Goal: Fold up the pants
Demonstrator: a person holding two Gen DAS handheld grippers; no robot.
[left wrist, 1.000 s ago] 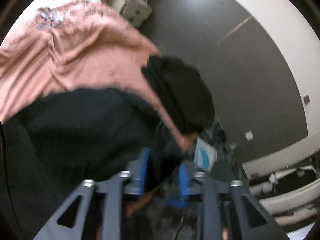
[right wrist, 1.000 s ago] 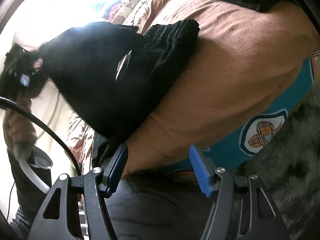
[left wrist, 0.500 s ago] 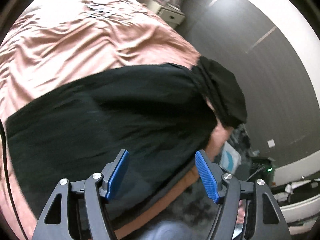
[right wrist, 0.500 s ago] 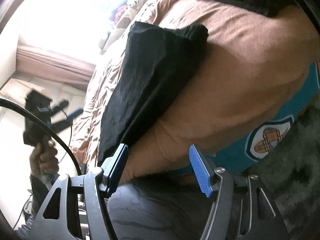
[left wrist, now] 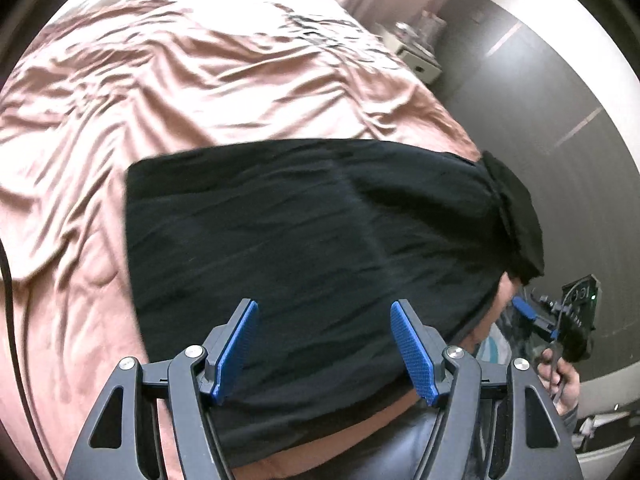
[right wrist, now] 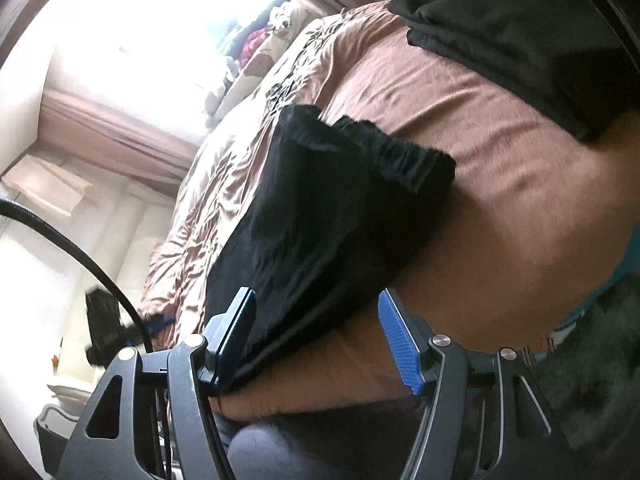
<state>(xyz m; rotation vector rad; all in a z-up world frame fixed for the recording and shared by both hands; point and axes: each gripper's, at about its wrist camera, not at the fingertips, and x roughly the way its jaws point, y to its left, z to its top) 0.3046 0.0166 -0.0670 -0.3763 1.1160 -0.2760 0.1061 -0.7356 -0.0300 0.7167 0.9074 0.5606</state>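
Observation:
Black pants (left wrist: 320, 220) lie folded flat on the pink bed cover (left wrist: 200, 80), the gathered waistband (left wrist: 516, 216) hanging at the bed's right edge. My left gripper (left wrist: 325, 306) hovers above the near part of the pants, open, nothing between its blue pads. In the right wrist view the same pants (right wrist: 320, 208) stretch away along the bed, elastic waistband (right wrist: 400, 156) nearest the middle. My right gripper (right wrist: 316, 296) is open and empty at the bed's edge, its left finger (right wrist: 236, 332) close by the pants' near corner. A hand (left wrist: 560, 376) holds that gripper at the far right of the left wrist view.
Another dark folded garment (right wrist: 520, 20) lies on the bed beyond the pants. A pale nightstand (left wrist: 420, 60) stands by the dark wall. A dark shaggy rug (right wrist: 600, 380) covers the floor beside the bed. A black cable (right wrist: 80, 252) curves past the left.
The left gripper let go of the pants, opened wide and swept back across the bed. The raised fold dropped and the pants now lie flat. The right gripper shifted slightly.

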